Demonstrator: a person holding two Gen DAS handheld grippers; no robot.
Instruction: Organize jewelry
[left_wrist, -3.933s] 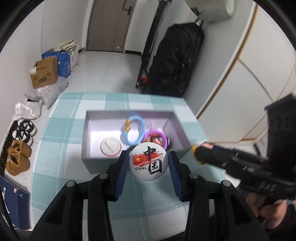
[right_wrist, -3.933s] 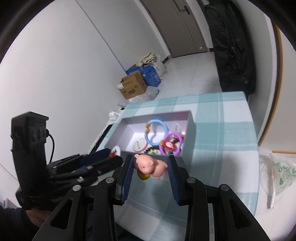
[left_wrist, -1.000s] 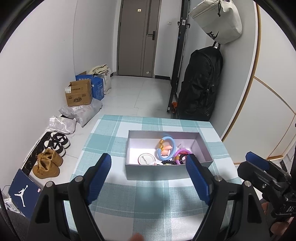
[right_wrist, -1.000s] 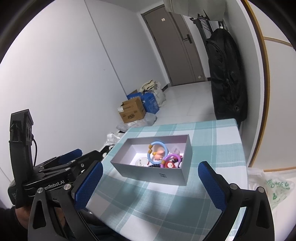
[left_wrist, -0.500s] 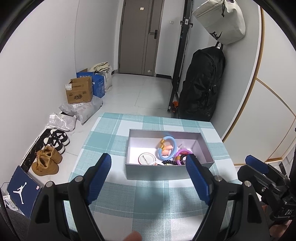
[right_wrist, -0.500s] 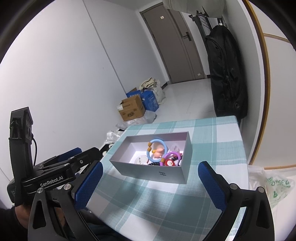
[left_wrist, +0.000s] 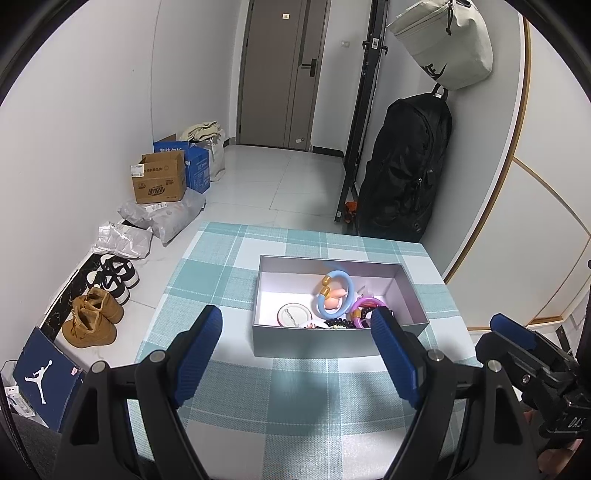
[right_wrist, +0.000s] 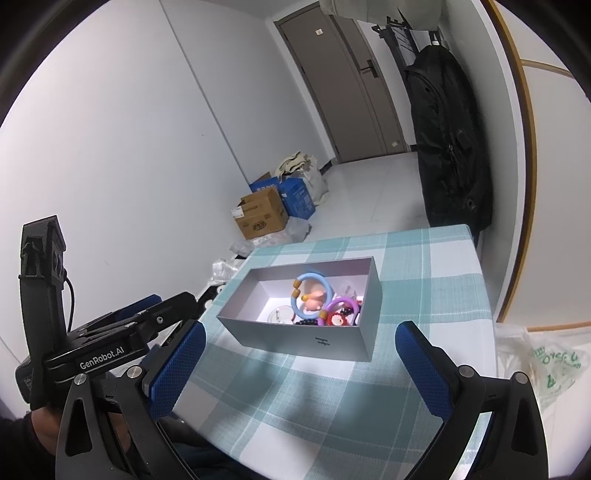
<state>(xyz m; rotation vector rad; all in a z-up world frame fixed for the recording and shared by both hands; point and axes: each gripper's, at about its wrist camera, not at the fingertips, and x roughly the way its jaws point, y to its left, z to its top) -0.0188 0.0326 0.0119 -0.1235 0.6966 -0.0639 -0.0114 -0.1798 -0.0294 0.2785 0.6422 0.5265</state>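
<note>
Blue pads of the left hand-held gripper (left_wrist: 296, 332) stand wide apart with nothing between them, and the right hand-held gripper (right_wrist: 300, 352) is spread just as wide and just as empty. Both hang above the near part of the desk (left_wrist: 295, 398), which wears a teal-and-white checked cloth, and both point down toward the grey box (left_wrist: 317, 341) that sits in the middle of it.

The box is open-topped, with matte grey walls and a pale lilac inside. In it lie a light blue ring (left_wrist: 335, 293) strung with amber beads, a small pink pig figure (left_wrist: 333, 300) seen through that ring, a round white badge (left_wrist: 294, 315) lying face down, a purple ring (left_wrist: 365, 306), a red-and-white trinket (right_wrist: 337, 318) beside it and a strand of dark beads (left_wrist: 338, 323) along the near wall. They crowd the right half of the box, touching or overlapping one another.

From the left wrist view the box lies just beyond the fingertips, its near wall framed between the two pads; from the right wrist view it lies ahead and slightly left of centre, likewise beyond the pads and apart from them.

Nearly four seconds ago the left hand-held gripper was clamped on the badge and the right one on the pig, close over the box rim; now both pieces are inside the box and both tools are drawn back from it. Over the last second nothing has shifted.
</note>
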